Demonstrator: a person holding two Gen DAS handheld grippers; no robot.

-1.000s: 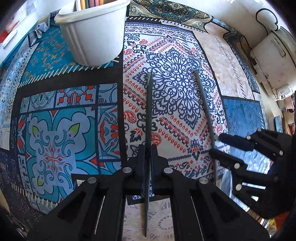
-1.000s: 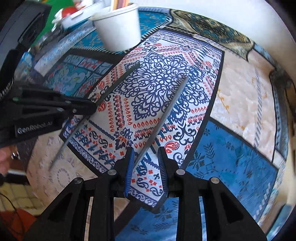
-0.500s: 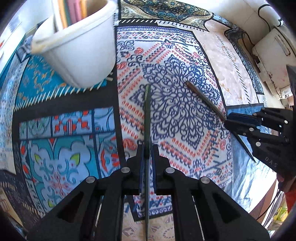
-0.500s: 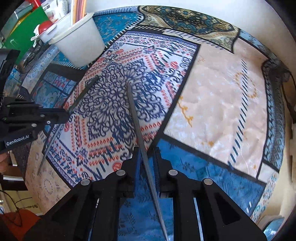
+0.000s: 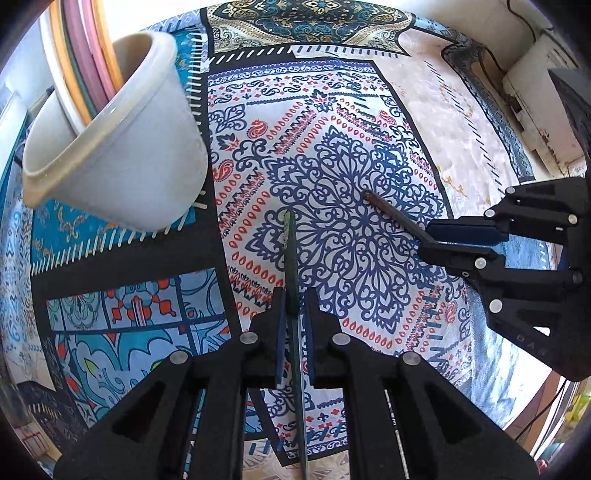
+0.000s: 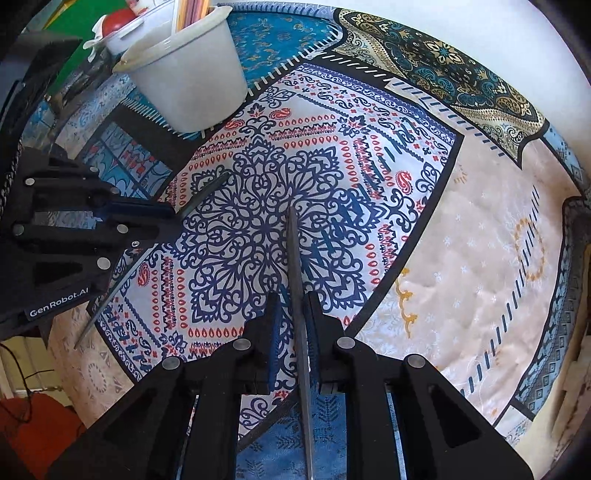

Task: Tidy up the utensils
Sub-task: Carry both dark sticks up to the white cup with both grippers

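1. Left tongs (image 5: 294, 314) are clamped on a thin dark green stick (image 5: 289, 254). It runs straight up between the blue pads; its tip is above the patterned cloth (image 5: 332, 122) and its tail passes back under the tongs.
2. Right tongs (image 6: 293, 325) are clamped on a grey stick (image 6: 294, 254). Their jaws have just been closing, and the stick sits between the pads now. It points up the frame over the blue medallion print.
3. Each stick also shows in the other camera: the grey one sticks out of the right tongs (image 5: 436, 240) at the right edge of the left view, with a brownish tip (image 5: 369, 194); the green one pokes through the left tongs (image 6: 173, 218) in the right view, tip up right, tail down left.
4. Both sticks look lifted off the cloth (no contact can be confirmed through the fisheye).
5. White cup (image 5: 122, 155) stands on the cloth up left of both tongs, near but apart from the left stick tip. In the right view the same cup (image 6: 192, 74) holds several coloured sticks (image 6: 192, 11) upright.
6. The cloth covers the table: blue, red and white medallion panel in the middle, teal panels left, cream panel (image 6: 480, 240) right.
7. Behind the cup, right view: a white container with something red (image 6: 118, 22); too small to tell what it is.
8. White box with a cable (image 5: 535, 110) sits at the far right edge of the left view.
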